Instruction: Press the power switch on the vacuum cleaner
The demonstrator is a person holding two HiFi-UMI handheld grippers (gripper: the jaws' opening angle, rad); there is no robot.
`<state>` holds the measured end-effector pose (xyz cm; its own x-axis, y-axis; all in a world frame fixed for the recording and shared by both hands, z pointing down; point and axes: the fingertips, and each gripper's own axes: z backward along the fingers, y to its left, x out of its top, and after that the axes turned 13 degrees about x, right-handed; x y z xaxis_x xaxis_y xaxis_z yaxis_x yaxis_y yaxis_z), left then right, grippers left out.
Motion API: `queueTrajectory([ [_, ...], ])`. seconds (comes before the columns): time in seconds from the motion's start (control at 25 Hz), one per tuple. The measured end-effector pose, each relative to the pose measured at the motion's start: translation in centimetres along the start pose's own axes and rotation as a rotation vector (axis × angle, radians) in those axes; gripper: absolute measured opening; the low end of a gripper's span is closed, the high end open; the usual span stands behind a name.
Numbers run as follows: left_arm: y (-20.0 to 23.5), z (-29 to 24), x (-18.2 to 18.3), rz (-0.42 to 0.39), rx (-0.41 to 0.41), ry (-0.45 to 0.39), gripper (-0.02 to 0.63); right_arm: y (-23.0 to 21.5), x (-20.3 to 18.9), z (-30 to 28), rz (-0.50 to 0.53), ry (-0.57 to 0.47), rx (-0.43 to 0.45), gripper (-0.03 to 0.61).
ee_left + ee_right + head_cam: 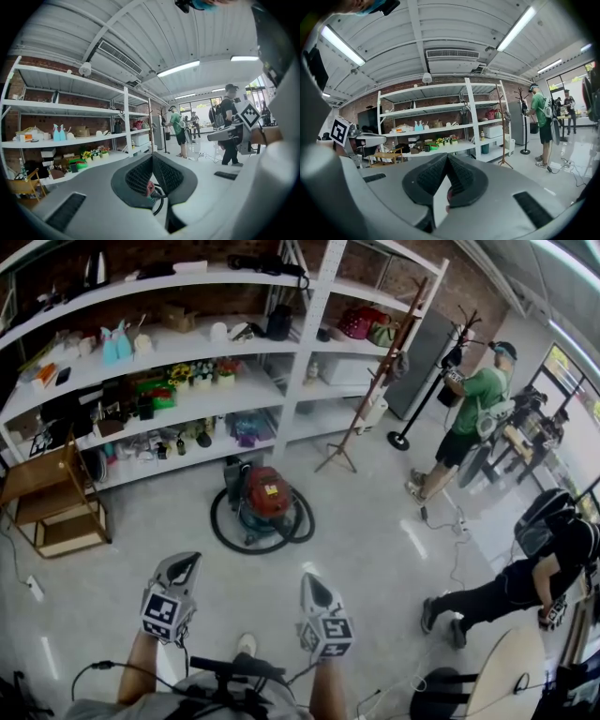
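Left gripper and right gripper are aiming closed, empty fingers at the twelve-o'clock vacuum cleaner, presumably for poking.

The head view looks steeply down from above the left gripper and right gripper, with the shelving far beyond their fingers. Each gripper view rides close behind its own fingers and faces level across the room. All three views share that shelving and the person in green.
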<state>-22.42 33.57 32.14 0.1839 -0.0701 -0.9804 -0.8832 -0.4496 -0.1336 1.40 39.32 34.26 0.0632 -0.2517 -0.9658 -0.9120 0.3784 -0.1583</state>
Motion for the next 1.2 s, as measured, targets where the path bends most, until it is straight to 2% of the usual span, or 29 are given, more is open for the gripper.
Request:
queueTrajectory([
  [0.48, -1.5, -8.9, 1.0, -0.02, 0.033, 0.014, 0.007, -7.6, 1.2, -5.2, -0.012, 0.01, 0.045, 0.005],
  [0.6, -1.9, -10.2, 1.3, -0.01, 0.035, 0.021, 0.006, -8.7, 1.4, -5.9, -0.015, 0.017, 0.052, 0.005],
  [0.8, -1.8, -12.1, 1.2, -0.049, 0.03, 0.017, 0.006, -9.6, 2.1, -7.0, -0.035, 0.006, 0.058, 0.005],
  [0.96, -1.7, -14.0, 1.3, -0.02, 0.027, 0.022, 0.006, -10.7, 2.1, -8.1, -0.03, 0.012, 0.054, 0.005],
  [1.2, -1.1, -18.2, 1.1, -0.04, -0.004, 0.017, 0.006, -13.1, 3.1, -10.9, -0.018, -0.001, 0.032, 0.004],
])
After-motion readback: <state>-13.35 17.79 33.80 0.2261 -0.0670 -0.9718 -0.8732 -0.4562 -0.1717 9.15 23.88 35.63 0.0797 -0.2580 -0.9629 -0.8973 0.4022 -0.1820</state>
